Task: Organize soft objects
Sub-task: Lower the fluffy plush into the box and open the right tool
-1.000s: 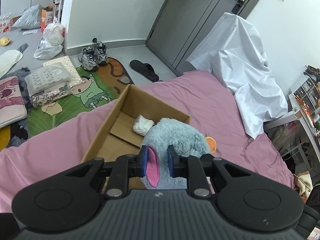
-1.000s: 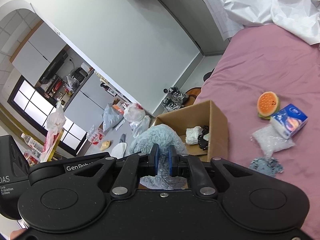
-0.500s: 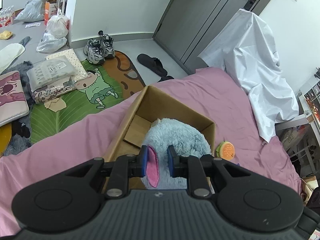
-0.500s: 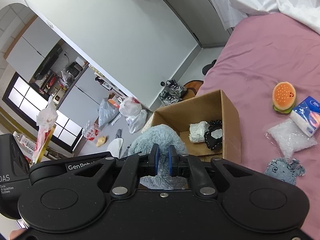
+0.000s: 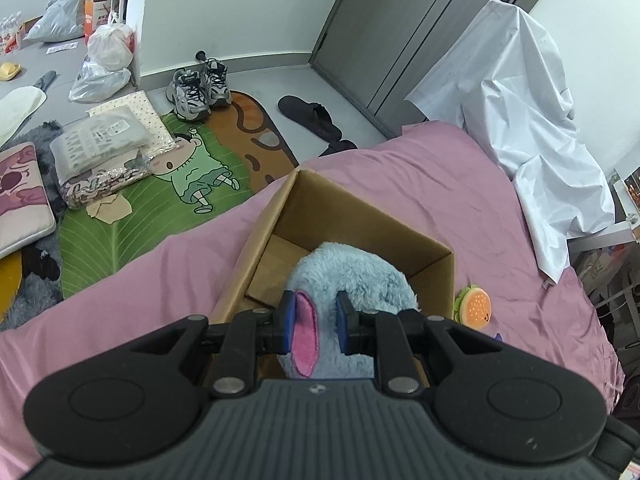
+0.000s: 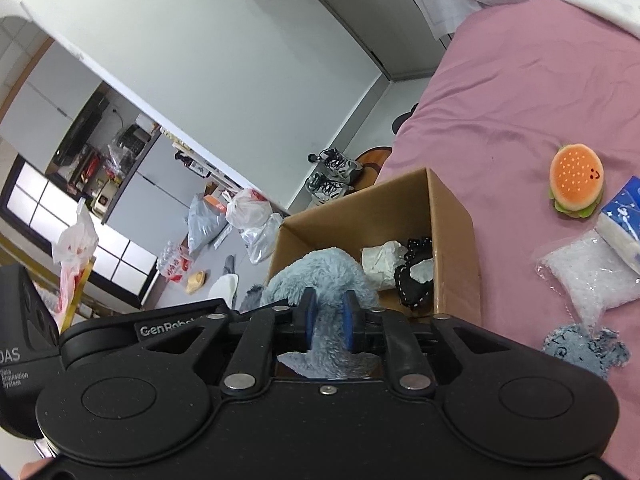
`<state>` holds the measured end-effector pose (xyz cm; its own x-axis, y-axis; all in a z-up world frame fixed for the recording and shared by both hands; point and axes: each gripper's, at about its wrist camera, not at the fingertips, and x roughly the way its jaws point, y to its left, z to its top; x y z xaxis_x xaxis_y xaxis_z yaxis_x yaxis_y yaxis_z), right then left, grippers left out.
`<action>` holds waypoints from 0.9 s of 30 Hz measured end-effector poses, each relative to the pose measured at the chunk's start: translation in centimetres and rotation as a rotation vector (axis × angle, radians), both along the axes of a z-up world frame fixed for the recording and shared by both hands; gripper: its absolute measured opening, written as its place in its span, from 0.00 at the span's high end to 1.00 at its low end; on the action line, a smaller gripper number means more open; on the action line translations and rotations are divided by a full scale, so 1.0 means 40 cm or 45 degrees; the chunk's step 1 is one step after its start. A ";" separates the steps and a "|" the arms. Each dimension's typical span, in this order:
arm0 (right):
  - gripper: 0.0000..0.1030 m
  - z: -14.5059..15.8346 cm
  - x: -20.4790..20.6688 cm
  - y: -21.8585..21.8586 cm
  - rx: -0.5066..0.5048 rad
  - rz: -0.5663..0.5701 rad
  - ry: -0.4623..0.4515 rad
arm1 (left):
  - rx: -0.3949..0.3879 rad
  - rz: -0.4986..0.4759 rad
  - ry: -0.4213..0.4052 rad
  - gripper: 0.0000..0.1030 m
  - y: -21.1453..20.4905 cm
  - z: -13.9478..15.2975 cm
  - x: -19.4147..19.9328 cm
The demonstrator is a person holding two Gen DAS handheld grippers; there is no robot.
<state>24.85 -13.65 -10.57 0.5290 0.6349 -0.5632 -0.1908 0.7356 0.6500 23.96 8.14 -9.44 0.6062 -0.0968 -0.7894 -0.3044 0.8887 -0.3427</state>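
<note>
A fluffy blue plush toy (image 5: 352,280) with a pink ear hangs over the open cardboard box (image 5: 360,216) on the pink bed. My left gripper (image 5: 316,322) is shut on its pink ear. My right gripper (image 6: 329,320) is shut on another blue part of the same plush toy (image 6: 320,272), at the near edge of the box (image 6: 452,216). Inside the box lie a white bundle (image 6: 380,260) and a black item (image 6: 414,280). A burger plush (image 6: 576,182) lies on the bed right of the box; it also shows in the left wrist view (image 5: 474,306).
On the bed right of the box lie a blue tissue pack (image 6: 624,220), a clear bag of white beads (image 6: 592,276) and a blue-grey cloth (image 6: 584,348). A white sheet (image 5: 528,120) covers something at the bed's far side. Shoes (image 5: 198,88) and bags stand on the floor.
Both grippers have carried the blue plush forward over the box, and it now hangs lower into the opening. The burger plush has come into the left view beside the box.
</note>
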 end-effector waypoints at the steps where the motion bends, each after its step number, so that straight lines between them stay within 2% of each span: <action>1: 0.77 -0.001 0.003 0.000 0.008 -0.005 0.001 | 0.011 0.000 -0.001 0.81 0.000 0.003 0.005; 3: 0.72 0.001 0.003 0.000 0.017 -0.006 -0.002 | 0.061 0.018 -0.007 0.78 -0.001 0.013 0.009; 5: 0.57 0.006 -0.001 -0.005 0.021 -0.003 -0.012 | 0.082 0.027 -0.013 0.77 0.001 0.024 0.010; 7: 0.50 0.017 -0.004 -0.011 0.022 -0.010 -0.028 | 0.081 0.037 -0.009 0.73 0.004 0.031 0.010; 12: 0.45 0.034 -0.017 -0.027 0.053 -0.026 -0.039 | 0.102 0.063 -0.009 0.57 0.003 0.052 -0.004; 15: 0.38 0.045 -0.025 -0.038 0.058 -0.040 -0.047 | 0.135 0.064 -0.026 0.46 -0.004 0.069 -0.019; 17: 0.31 0.053 -0.030 -0.048 0.060 -0.047 -0.055 | 0.155 0.064 -0.030 0.35 -0.011 0.079 -0.021; 19: 0.27 0.061 -0.039 -0.057 0.063 -0.055 -0.056 | 0.175 0.075 -0.029 0.30 -0.018 0.089 -0.030; 27: 0.19 0.110 -0.083 -0.112 0.060 -0.082 -0.103 | 0.222 0.057 -0.047 0.19 -0.058 0.135 -0.063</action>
<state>21.53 -18.12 -6.16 0.6119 0.6230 -0.4873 -0.1973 0.7169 0.6687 21.45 5.81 -4.04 0.6359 0.0676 -0.7688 -0.3353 0.9215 -0.1962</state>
